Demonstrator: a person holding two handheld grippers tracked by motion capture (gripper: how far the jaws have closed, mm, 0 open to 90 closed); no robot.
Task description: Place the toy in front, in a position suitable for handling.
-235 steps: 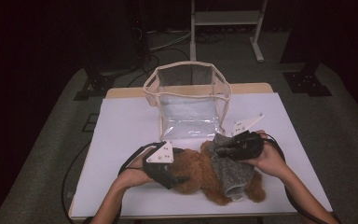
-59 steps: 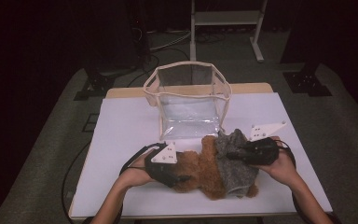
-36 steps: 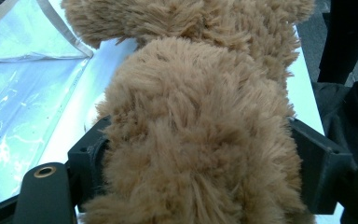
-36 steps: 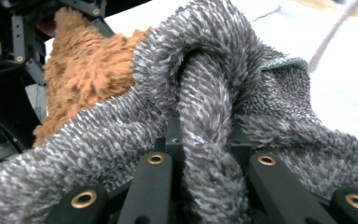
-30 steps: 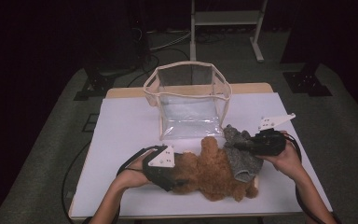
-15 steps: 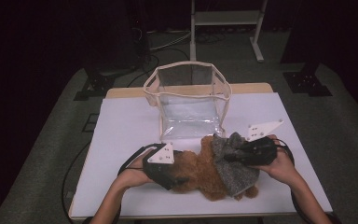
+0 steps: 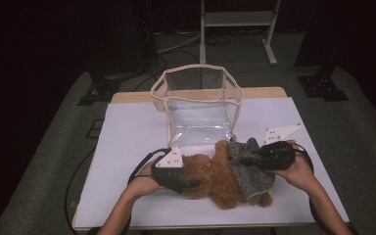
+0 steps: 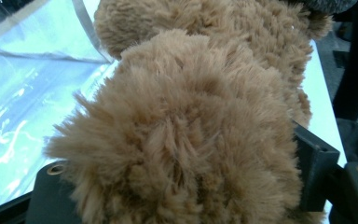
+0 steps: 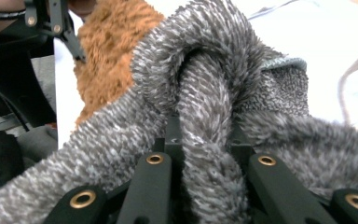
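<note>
I hold the plush bear (image 7: pixel 215 178) lengthwise left-to-right mid-frame; left gripper (image 7: pixel 188 183) jaws just closing around its fur; right gripper (image 7: pixel 242 159) clamped on grey sweater (image 7: pixel 249 174), pull goes rightward.

I work in a dark lab or studio: white-covered surface (image 7: pixel 127 147), grey carpet (image 7: pixel 54 147), cables (image 7: pixel 171 46), metal stand (image 7: pixel 237 19) behind.
</note>
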